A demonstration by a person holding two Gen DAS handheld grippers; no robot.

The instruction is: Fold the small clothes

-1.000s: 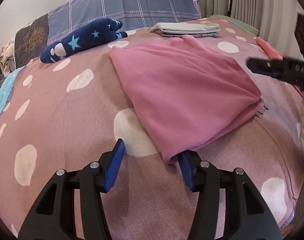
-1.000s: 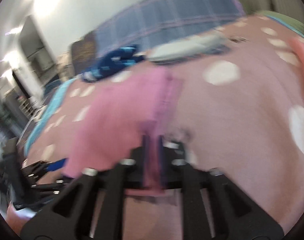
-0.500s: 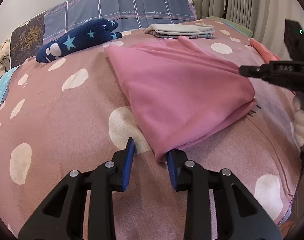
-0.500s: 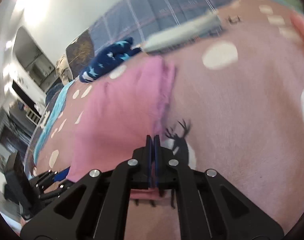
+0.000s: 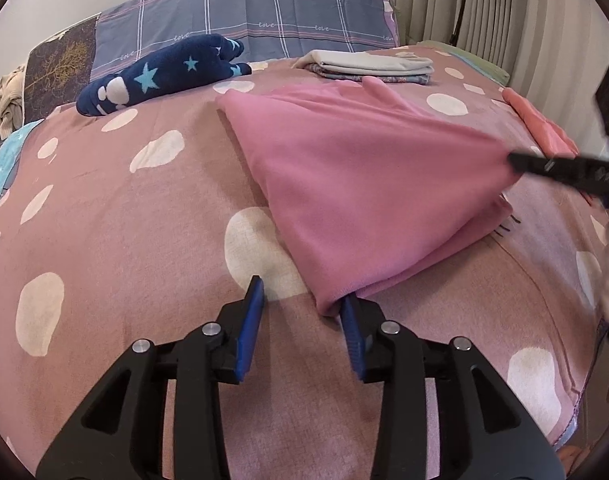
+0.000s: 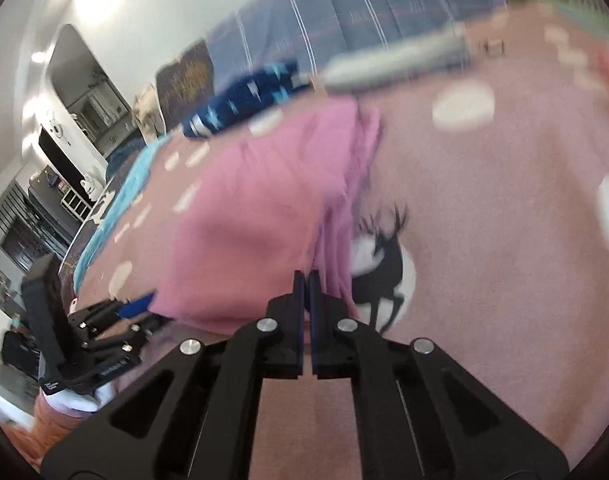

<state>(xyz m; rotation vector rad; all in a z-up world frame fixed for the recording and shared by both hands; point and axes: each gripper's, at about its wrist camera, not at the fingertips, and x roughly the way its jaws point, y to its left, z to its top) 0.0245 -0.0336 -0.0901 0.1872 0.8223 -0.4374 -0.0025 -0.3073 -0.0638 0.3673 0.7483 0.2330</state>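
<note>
A pink garment [image 5: 364, 184] lies folded on the dotted pink bedsheet [image 5: 104, 220]. My left gripper [image 5: 303, 300] rests low at its near corner, its jaws opening. That corner lies against the right blue pad [image 5: 350, 320], and neither pad presses on it. My right gripper [image 5: 514, 159] comes in from the right, shut on the garment's top layer, which tents up toward its tip. In the blurred right wrist view the right gripper [image 6: 306, 278] is shut, with the pink garment [image 6: 256, 216] rising to the fingers. The left gripper [image 6: 140, 304] shows at the lower left.
At the back of the bed lie a folded stack of clothes [image 5: 368, 65], a navy star-patterned plush item [image 5: 164, 74] and a plaid pillow [image 5: 244, 12]. A coral garment [image 5: 540, 128] lies at the right. The curtains [image 5: 464, 8] hang behind. The bed's edge [image 5: 572, 412] runs near right.
The right gripper's jaws have shut on the pink garment's edge and raised the top layer. The left gripper's jaws narrowed, then widened a little at the near corner.
</note>
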